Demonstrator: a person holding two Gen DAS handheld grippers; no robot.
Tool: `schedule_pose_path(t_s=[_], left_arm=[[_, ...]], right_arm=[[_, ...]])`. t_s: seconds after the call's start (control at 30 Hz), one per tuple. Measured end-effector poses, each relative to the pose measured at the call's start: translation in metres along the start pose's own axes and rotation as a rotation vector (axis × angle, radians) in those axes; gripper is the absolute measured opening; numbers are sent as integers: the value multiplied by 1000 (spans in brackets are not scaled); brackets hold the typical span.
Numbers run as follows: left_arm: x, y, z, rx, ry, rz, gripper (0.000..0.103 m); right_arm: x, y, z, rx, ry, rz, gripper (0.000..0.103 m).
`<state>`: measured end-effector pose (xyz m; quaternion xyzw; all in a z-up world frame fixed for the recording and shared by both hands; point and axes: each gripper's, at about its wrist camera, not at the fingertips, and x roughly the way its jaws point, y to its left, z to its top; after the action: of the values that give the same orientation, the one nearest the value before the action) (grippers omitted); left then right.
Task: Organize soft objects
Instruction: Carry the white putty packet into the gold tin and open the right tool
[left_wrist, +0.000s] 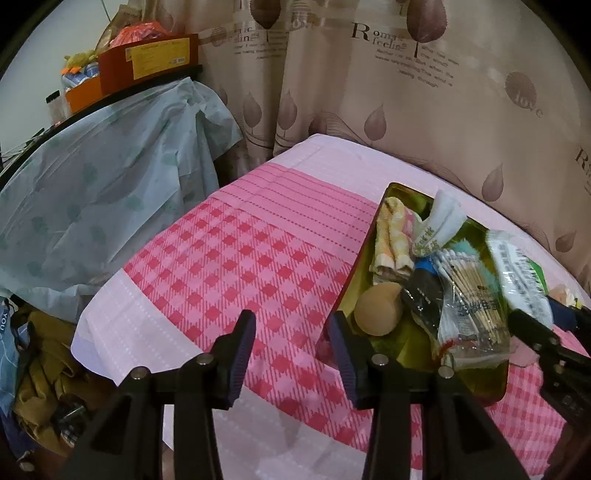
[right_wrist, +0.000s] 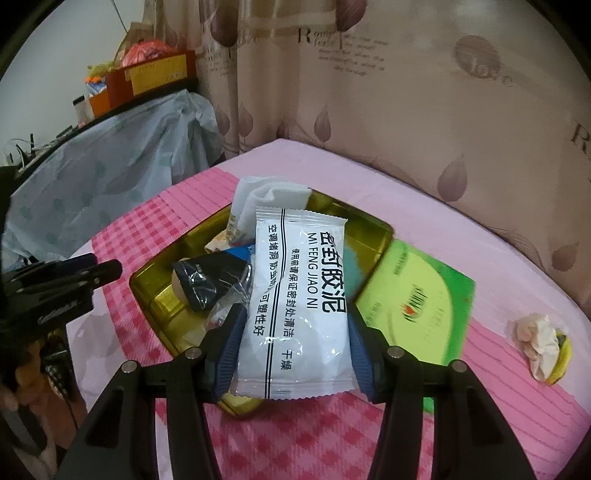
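While the white packet (right_wrist: 295, 302) is held between the blue pads of the right gripper (right_wrist: 293, 339), it is kept above the gold tin tray (right_wrist: 373, 225), so the step in hand looks like putting a soft thing into the tray. The table is covered by a pink checked cloth (left_wrist: 229, 266), and the tray is set on it, toward the curtain (left_wrist: 406, 92). A green lid (right_wrist: 417, 295) is seen lying right beside the tray.

The tray is already quite full. A folded yellow and pink towel (left_wrist: 393, 236), a bag of cotton swabs (left_wrist: 472, 306), a dark small packet (left_wrist: 421, 295) and a round tan sponge (left_wrist: 378, 310) are packed inside it. A crumpled tissue (right_wrist: 539, 339) is left on the cloth, well apart from the tray.

The left gripper (left_wrist: 291, 354) is held half open with nothing between its pads. It is kept above the cloth at the tray's near corner.

The white packet is flat, puffy and shiny, with black writing on it. It is pinched at its sides near the bottom, and its top sticks up freely.

Next, the packet probably has to be lowered onto the pile, and the pads opened only when it is resting there. A free spot is hard to find, so it may slide off the other bags. The tissue may need picking up after that.
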<state>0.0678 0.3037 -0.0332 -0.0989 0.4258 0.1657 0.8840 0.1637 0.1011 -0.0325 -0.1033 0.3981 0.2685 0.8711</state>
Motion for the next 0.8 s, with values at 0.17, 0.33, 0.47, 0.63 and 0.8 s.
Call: schedule_pose_path(t_s=[0.17, 0.33, 0.47, 0.63, 0.8], left_arm=[[3, -1, -1, 4, 11, 0, 45], [5, -2, -2, 7, 16, -1, 46], [7, -2, -2, 10, 22, 1, 46], [9, -3, -3, 15, 26, 4, 46], [9, -4, -4, 17, 26, 6, 46]], right_arm=[[21, 9, 11, -17, 26, -2, 49], [36, 9, 18, -9, 38, -5, 49], [46, 11, 19, 1, 53, 11, 52], [39, 11, 15, 5, 37, 50, 66], [21, 7, 12, 20, 7, 74, 66]])
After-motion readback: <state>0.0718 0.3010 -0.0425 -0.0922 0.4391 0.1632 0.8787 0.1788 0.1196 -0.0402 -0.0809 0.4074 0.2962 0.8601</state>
